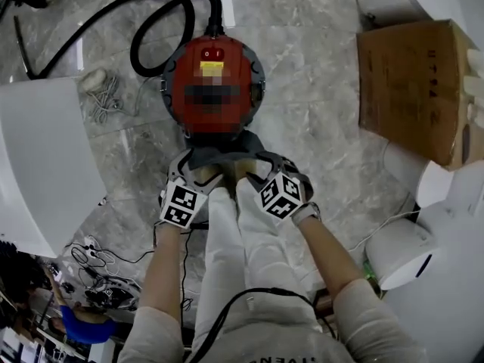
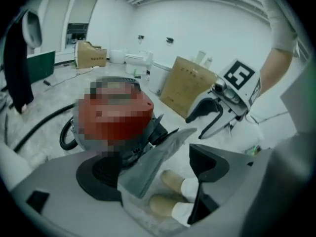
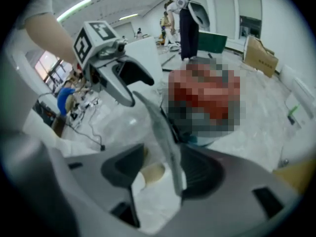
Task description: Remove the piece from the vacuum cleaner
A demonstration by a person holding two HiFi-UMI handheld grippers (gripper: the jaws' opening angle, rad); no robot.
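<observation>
A red vacuum cleaner (image 1: 215,89) stands on the marble floor, its black hose (image 1: 162,21) looping off to the far left. At its near side a flat grey piece (image 1: 224,157) stands on edge between my two grippers. The left gripper (image 1: 198,174) is open; in the left gripper view the piece (image 2: 158,157) leans on the left pad with a gap to the other jaw. The right gripper (image 1: 261,171) is open too; in the right gripper view the piece (image 3: 163,132) shows edge-on, lying against the ribbed right pad and clear of the left jaw.
A cardboard box (image 1: 412,89) stands at the right. A white panel (image 1: 45,157) lies to the left, with a coiled cord (image 1: 102,93) beside it. A white round device (image 1: 401,252) stands at the lower right. The person's white-trousered legs (image 1: 242,255) are just below the grippers.
</observation>
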